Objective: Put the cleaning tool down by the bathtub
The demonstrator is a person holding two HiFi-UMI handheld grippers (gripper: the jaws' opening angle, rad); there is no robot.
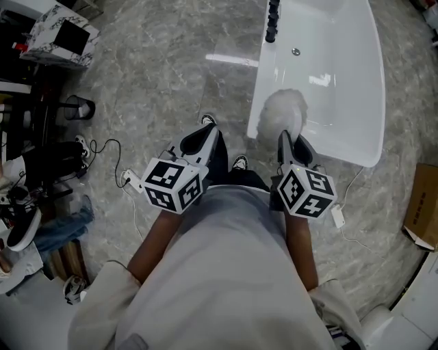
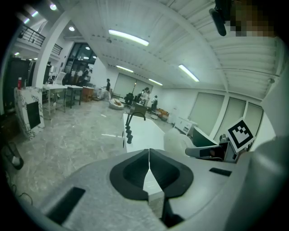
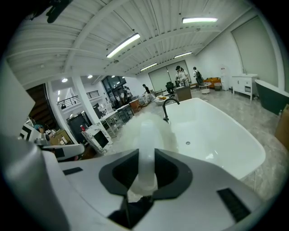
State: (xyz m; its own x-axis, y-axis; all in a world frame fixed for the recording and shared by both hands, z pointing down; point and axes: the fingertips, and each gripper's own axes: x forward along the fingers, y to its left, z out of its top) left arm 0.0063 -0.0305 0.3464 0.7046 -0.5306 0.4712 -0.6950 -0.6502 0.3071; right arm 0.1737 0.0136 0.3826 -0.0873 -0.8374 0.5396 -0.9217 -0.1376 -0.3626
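We stood on the grey floor (image 1: 164,75) at the near end of the tub (image 1: 373,82), a gripper in each hand. The right gripper (image 3: 146,159) was clenched on the tool (image 3: 145,135). Its pale handle ran up between the jaws, and the dark pads pressed it from both sides. The tool's fluffy white head (image 1: 282,113) stuck out past the jaws. In the head view it hung over the tub's near left corner, across the rim. We could not tell whether it touched the rim. The tool was off the floor, carried only by that gripper.

The left gripper (image 2: 148,158) was clenched on nothing, its jaws meeting edge to edge. It was level with the right one and well apart from it, over the floor to the left of the tub. Each gripper's marker cube (image 1: 174,184) sat close to our body.

The tub was white, with a drain (image 1: 295,52) in its bottom. A black tap (image 1: 272,20) stood on its far left rim. Our shoes (image 1: 239,163) showed between the grippers. A box (image 1: 423,205) lay on the floor to the right, apart from the tub.
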